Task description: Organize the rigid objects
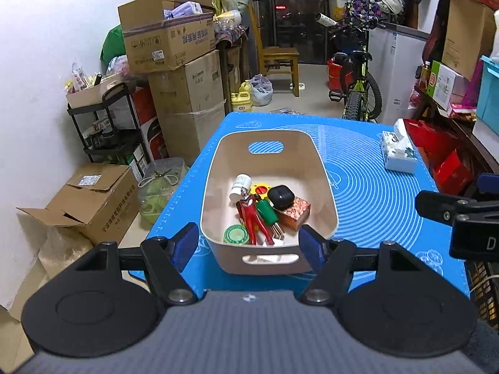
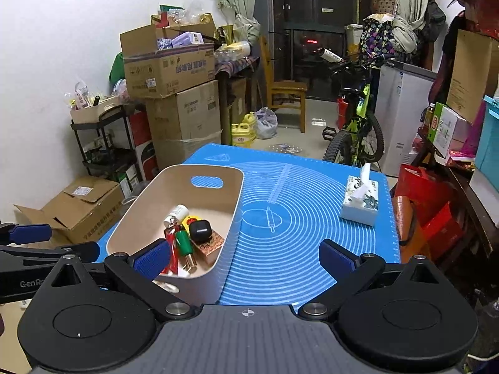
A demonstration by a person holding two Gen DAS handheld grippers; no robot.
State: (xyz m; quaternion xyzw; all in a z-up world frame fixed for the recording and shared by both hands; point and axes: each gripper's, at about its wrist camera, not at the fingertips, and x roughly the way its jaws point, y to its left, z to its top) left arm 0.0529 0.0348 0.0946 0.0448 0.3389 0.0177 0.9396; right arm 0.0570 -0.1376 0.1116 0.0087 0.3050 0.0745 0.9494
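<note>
A beige bin (image 1: 321, 174) (image 2: 137, 205) with handle slots stands on the blue mat (image 1: 374, 193) (image 2: 296, 218). It holds several small objects: a white bottle (image 1: 240, 185) (image 2: 177, 213), a black case (image 1: 281, 197) (image 2: 200, 231), a red figure (image 1: 252, 218), a green cylinder (image 1: 267, 211) (image 2: 183, 243), a patterned box (image 1: 294, 213) (image 2: 212, 244) and a green round tin (image 1: 235, 235). My left gripper (image 1: 249, 246) is open and empty over the bin's near rim. My right gripper (image 2: 244, 257) is open and empty, to the right of the bin's near end.
A tissue box (image 1: 398, 152) (image 2: 360, 202) lies at the mat's far right. Cardboard boxes (image 1: 174, 62) and a black rack (image 1: 103, 124) stand left of the table. A bicycle (image 1: 358, 84) and a wooden chair (image 1: 277, 59) stand beyond. Red bags (image 2: 427, 212) sit to the right.
</note>
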